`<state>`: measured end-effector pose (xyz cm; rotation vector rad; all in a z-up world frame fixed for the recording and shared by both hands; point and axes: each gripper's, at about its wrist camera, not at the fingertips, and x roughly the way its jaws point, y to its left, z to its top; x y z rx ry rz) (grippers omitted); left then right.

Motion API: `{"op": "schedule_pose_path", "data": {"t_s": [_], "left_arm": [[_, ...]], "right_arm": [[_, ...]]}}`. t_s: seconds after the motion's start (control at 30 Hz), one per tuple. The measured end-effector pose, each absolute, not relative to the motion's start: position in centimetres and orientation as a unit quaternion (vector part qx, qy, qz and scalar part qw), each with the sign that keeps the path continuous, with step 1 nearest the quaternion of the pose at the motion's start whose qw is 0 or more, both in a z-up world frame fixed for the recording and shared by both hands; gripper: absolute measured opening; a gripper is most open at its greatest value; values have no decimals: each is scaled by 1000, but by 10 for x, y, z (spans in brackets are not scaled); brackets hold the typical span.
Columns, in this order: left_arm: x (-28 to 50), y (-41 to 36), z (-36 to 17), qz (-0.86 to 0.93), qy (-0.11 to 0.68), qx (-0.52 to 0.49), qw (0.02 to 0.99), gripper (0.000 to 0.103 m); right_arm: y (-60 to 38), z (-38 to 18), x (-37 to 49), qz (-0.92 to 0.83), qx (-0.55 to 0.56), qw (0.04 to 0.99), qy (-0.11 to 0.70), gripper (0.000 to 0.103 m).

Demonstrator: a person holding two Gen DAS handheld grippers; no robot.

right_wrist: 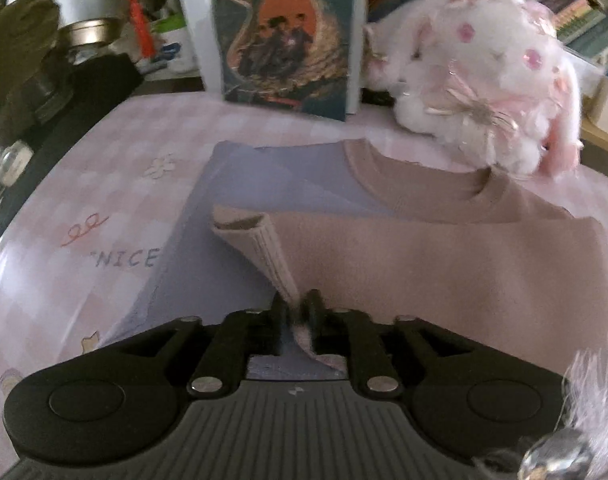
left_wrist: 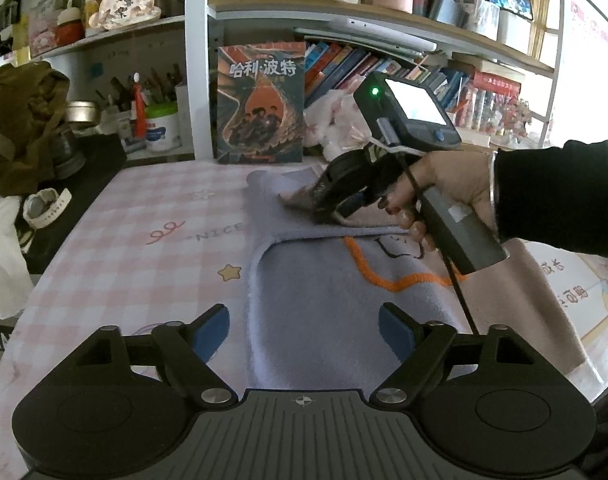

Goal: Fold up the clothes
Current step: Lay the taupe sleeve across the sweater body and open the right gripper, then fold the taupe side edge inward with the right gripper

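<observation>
A lavender and dusty-pink sweater (left_wrist: 316, 280) lies flat on the pink checked tablecloth (left_wrist: 144, 248), with an orange outline stitched on its front. My left gripper (left_wrist: 304, 332) hovers open above the sweater's near part, nothing between its blue pads. In the left wrist view a hand carries my right gripper (left_wrist: 324, 200) low over the sweater's far side. The right wrist view shows my right gripper (right_wrist: 298, 312) shut on the ribbed pink sleeve cuff (right_wrist: 260, 248), with the sleeve laid across the sweater (right_wrist: 424, 260) below its round collar (right_wrist: 416, 188).
A book (left_wrist: 260, 104) stands upright at the back against a white shelf post. A white and pink plush toy (right_wrist: 488, 80) sits at the back right, touching the sweater's shoulder area. A white watch (left_wrist: 44, 208) and a brown bag (left_wrist: 20, 128) lie at the left.
</observation>
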<state>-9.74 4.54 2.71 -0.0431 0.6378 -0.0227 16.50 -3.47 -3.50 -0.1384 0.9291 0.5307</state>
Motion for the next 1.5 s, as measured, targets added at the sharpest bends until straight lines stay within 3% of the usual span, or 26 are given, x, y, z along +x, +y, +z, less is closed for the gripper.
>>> {"op": "schedule_pose_path", "data": {"t_s": [0.03,0.37,0.6,0.97,1.03,1.5], "left_arm": [[-98,45,27,-11,313,-21,950,92],[-93,45,27,-21,307,-34,951,93],[-92,36,22,-39,313,-20,949,93],[-93,21,17,-41,341,-33,938,94],[-95,20,16,-29,346,-46,937,94],[-145,-19,26,27,354,-45,934,96]], "right_arm": [[-34,-34,164,267,-64,852,445,44],[-66,7,110,321,-34,852,413,47],[-140,29,44,275,-30,881,384,56],[-219,12,-66,121,-43,909,396,64],[-224,12,-79,107,-60,914,388,69],[-274,8,-125,120,-55,914,383,76]]}}
